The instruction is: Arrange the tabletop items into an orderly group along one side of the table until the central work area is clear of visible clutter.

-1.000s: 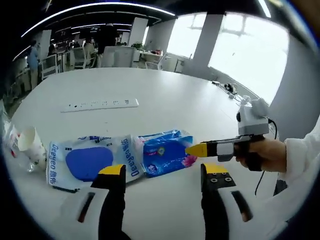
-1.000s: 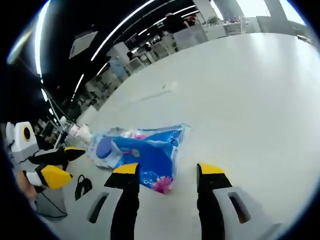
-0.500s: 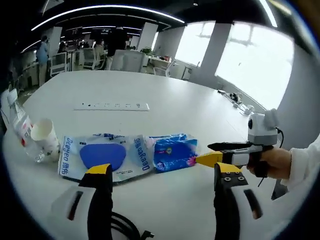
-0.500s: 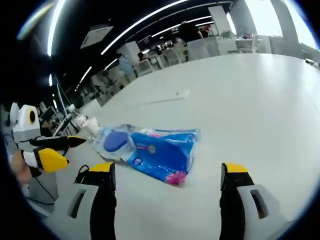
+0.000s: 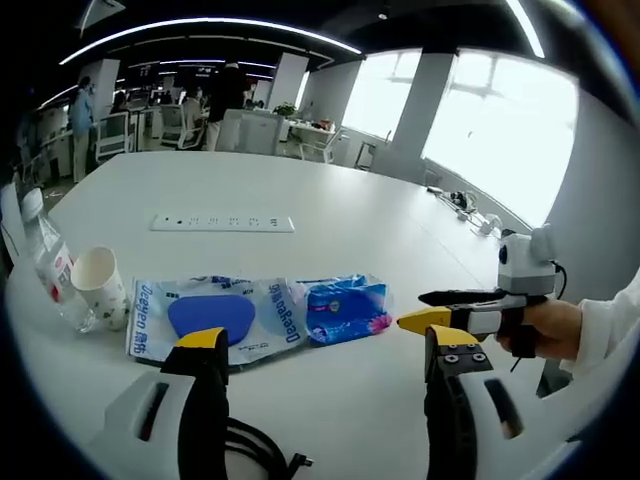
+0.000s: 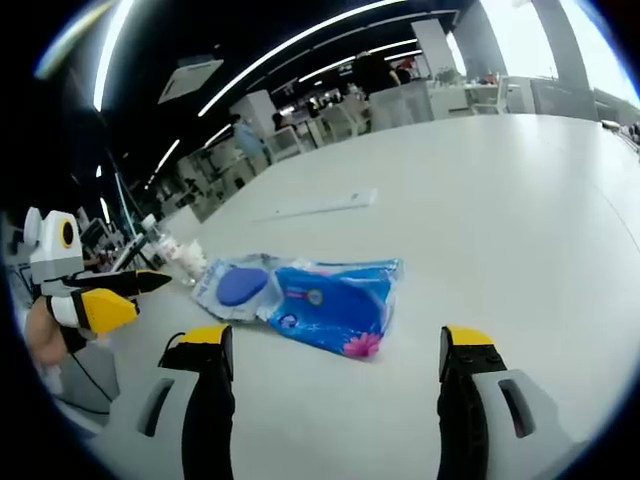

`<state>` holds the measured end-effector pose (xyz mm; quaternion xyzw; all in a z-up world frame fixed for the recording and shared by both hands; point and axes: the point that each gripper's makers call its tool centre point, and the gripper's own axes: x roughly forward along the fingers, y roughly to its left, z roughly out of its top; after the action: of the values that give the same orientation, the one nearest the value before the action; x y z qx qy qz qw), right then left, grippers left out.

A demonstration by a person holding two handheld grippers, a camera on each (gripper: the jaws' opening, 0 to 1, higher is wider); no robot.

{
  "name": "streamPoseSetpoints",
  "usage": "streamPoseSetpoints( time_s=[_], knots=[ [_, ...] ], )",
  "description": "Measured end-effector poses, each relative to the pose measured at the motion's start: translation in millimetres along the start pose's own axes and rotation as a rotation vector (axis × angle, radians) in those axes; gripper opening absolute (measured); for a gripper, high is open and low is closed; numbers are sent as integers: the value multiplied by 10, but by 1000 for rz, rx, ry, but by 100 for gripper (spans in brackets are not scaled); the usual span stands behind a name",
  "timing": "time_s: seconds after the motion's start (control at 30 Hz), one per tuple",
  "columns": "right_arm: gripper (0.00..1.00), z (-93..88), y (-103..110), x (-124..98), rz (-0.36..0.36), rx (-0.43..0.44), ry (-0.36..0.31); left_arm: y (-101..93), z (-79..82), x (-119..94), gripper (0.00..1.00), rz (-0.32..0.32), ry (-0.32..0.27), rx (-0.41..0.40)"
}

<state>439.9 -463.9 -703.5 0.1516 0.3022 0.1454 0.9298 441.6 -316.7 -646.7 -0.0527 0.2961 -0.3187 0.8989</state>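
A blue tissue pack [image 5: 345, 308] lies flat on the white table [image 5: 330, 200], touching a white-and-blue wipes pack [image 5: 215, 315] on its left. A paper cup [image 5: 103, 288] and a clear plastic bottle [image 5: 52, 270] stand left of the packs. My left gripper [image 5: 325, 345] is open and empty, short of the packs. My right gripper [image 5: 425, 310], in a person's hand, hovers just right of the tissue pack. From its own side, the right gripper [image 6: 335, 345] is wide open and empty before the tissue pack [image 6: 340, 305] and wipes pack [image 6: 240, 285], with the left gripper [image 6: 140, 295] at the left.
A white power strip [image 5: 222, 223] lies further out on the table. A black cable [image 5: 255, 455] curls at the near edge under my left jaws. Cables and small items [image 5: 462, 200] sit at the table's far right edge. Office chairs and people are in the background.
Both grippers have drawn back from the packs, so the packs look smaller. The right gripper's jaws have spread much wider; the left's slightly. The packs have not shifted on the table.
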Motion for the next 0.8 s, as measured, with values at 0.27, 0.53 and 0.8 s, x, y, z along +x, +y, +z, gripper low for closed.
streamPoseSetpoints(
  time_s=[0.27,0.53,0.8],
  knots=[
    [82,-124,54,-147,-6,25,3,11,-155,-135,81,0,11,-3],
    [80,-210,125,-234,-2,35,6,32,-237,-253,77,0,9,-22],
    [78,-333,212,-242,11,68,25,142,-319,-401,78,24,19,-31]
  ],
)
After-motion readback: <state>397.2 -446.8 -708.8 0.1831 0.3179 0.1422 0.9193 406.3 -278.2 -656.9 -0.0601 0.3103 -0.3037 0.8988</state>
